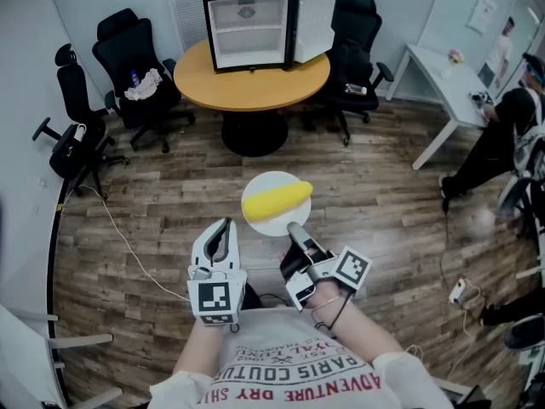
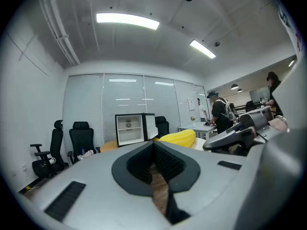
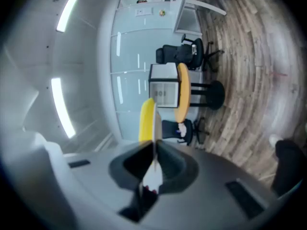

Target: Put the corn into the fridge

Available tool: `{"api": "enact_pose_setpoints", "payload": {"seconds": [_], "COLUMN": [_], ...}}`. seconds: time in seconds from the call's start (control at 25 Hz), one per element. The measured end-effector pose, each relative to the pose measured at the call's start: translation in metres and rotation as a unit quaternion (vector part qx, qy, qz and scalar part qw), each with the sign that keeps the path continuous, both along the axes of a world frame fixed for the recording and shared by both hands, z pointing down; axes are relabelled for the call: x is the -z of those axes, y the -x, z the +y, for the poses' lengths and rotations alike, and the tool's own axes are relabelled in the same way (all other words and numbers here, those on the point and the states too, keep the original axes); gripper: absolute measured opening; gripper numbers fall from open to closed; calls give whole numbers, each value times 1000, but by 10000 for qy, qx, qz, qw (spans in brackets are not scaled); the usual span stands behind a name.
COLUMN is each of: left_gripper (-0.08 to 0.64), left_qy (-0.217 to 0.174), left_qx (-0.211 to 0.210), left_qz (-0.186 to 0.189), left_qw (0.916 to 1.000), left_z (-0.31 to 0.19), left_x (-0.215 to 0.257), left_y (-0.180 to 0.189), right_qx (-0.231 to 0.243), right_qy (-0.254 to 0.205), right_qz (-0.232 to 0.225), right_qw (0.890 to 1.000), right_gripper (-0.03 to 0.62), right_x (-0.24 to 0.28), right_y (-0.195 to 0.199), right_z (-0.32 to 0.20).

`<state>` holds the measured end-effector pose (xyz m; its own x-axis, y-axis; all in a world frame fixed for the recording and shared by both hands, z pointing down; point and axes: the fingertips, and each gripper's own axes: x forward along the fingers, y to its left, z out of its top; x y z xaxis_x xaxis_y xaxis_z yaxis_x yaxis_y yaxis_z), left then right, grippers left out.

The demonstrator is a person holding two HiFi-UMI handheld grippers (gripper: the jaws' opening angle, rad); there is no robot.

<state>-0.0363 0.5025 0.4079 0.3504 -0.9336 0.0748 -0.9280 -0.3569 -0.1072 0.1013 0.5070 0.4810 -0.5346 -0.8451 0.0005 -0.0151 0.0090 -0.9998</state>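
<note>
The right gripper has its jaws closed thin on the near rim of a white plate. In the right gripper view the plate runs edge-on straight out from between the pads. The corn, a yellow cob, lies across the plate, touching it and well short of the fridge. The left gripper is just beside the right one, on the side away from the plate. Its jaws are drawn together with nothing between them, and only wooden floor shows through the gap behind the pads. Both grippers point toward the fridge from across the floor. The fridge is small and black with a white inside, and it stands on a round wooden table. Its door is swung open to the right, and the shelves seen from here are bare. Black office chairs stand to the left of the fridge, and another is behind its open door. To the right of the fridge, well apart from it, is a white desk, with a person in dark clothes standing at its far end.
</note>
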Motion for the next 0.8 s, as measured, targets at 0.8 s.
{"api": "enact_pose_setpoints", "payload": {"seconds": [0.8], "left_gripper": [28], "left_qy": [111], "left_qx": [-141], "left_qz": [8], "left_qw": [9998], "left_z": [-45], "left_x": [-11], "left_y": [1], "right_qx": [-117], "right_qy": [76], "right_qz": [75], "right_qw": [9999], "right_gripper": [38], "right_x": [-5], "right_y": [0], "right_z": [-42]}}
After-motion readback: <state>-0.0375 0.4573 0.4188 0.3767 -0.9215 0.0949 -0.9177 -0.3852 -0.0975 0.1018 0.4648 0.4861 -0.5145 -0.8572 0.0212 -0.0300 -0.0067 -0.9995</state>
